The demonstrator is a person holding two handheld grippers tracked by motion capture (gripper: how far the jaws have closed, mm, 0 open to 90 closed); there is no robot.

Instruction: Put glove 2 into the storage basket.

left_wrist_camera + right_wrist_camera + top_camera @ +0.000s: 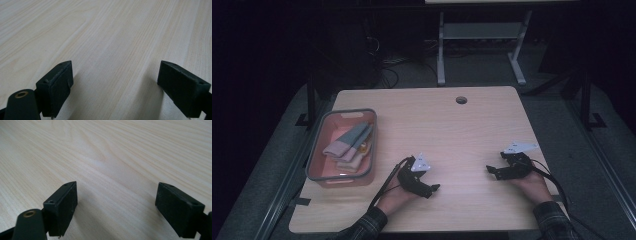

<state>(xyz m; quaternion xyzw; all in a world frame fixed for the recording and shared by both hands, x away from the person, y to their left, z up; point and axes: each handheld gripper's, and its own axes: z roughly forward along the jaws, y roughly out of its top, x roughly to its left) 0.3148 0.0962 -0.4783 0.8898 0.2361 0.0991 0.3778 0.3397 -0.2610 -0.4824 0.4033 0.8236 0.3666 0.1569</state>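
The socks [348, 145] lie folded in the pink bin [323, 131], which sits on the tabletop [452, 135]. Just right of the bin the left gripper [432, 189] rests low, jaws spread and empty. Well right of the bin, the right gripper [490, 170] is spread and empty too.

No readable txt, labels, brand marks or nos. anywhere: table [472, 125] is plain wood grain, pink basket [319, 150] w/ folded cloths [347, 145] is unmarked, nothing printed on gripper pads [58, 90].
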